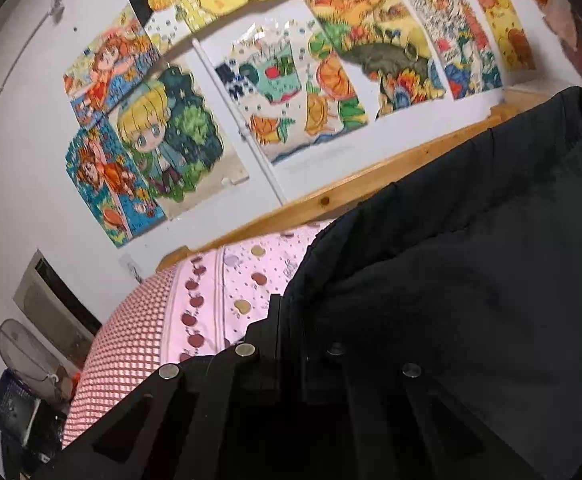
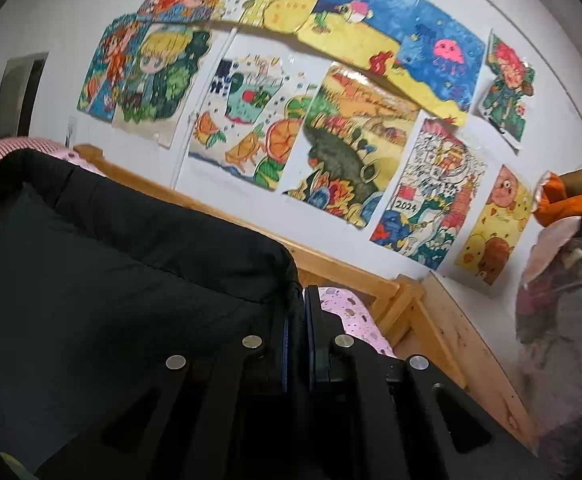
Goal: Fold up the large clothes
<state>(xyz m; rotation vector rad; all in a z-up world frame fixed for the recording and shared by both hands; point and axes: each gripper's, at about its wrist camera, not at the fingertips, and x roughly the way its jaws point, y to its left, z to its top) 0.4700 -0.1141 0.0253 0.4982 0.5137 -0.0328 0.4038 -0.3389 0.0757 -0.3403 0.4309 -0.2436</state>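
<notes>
A large black padded garment (image 1: 471, 260) is lifted above a bed with a pink patterned sheet (image 1: 227, 292). My left gripper (image 1: 287, 320) is shut on the garment's left edge; the cloth drapes over the right finger and hides it. In the right wrist view the same black garment (image 2: 111, 272) stretches to the left, and my right gripper (image 2: 297, 312) is shut on its right edge, the blue pads pressed together on the fabric. Both grippers hold the garment raised and spread between them.
A wooden bed frame (image 1: 363, 184) runs along a white wall covered with colourful drawings (image 2: 331, 128). A pink checked pillow (image 1: 127, 344) lies at the bed's left end. A fan and dark items (image 1: 23, 360) stand left. Orange and bagged things (image 2: 563, 264) hang at right.
</notes>
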